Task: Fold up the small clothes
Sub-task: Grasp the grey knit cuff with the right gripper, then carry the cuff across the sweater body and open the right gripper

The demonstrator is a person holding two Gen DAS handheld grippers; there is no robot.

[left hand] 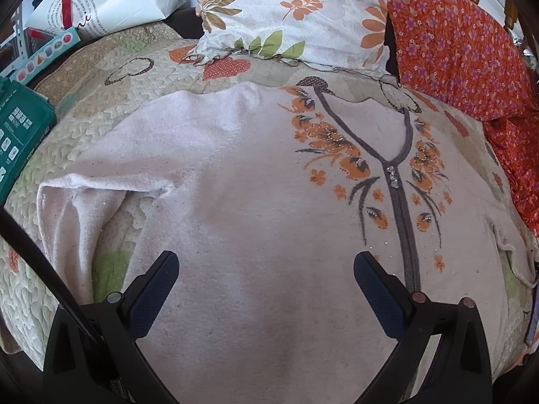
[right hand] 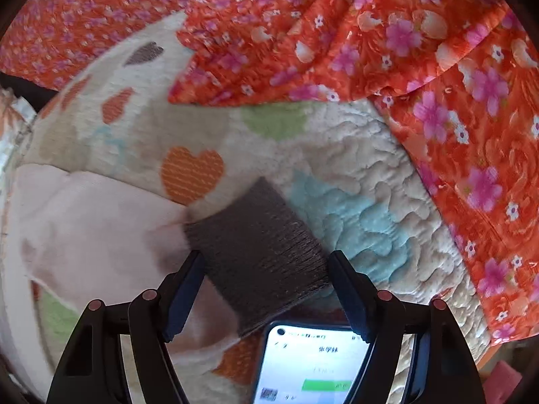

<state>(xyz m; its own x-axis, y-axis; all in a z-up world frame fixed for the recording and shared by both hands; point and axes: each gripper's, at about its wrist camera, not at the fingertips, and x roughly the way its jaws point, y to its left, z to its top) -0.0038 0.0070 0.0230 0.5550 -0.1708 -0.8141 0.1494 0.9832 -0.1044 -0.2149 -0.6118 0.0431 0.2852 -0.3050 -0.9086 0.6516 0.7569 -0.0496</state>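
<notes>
On the quilted bed [left hand: 101, 124] a pink top [left hand: 235, 202] lies flat, unfolded. Left tongs [left hand: 266, 269] hover wide; right tongs [right hand: 266, 269], part-open and empty, should grip its grey cuff [right hand: 256, 235].

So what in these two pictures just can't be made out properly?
- Left wrist view: the pink top's lower hem lies below the frame edge, behind the open left gripper.
- Right wrist view: the sleeve's grey cuff lies between the right gripper's parted fingers; motion blur hides whether they touch it.
- Right wrist view: the phone is cut by the bottom edge; its text is too small to read.
</notes>
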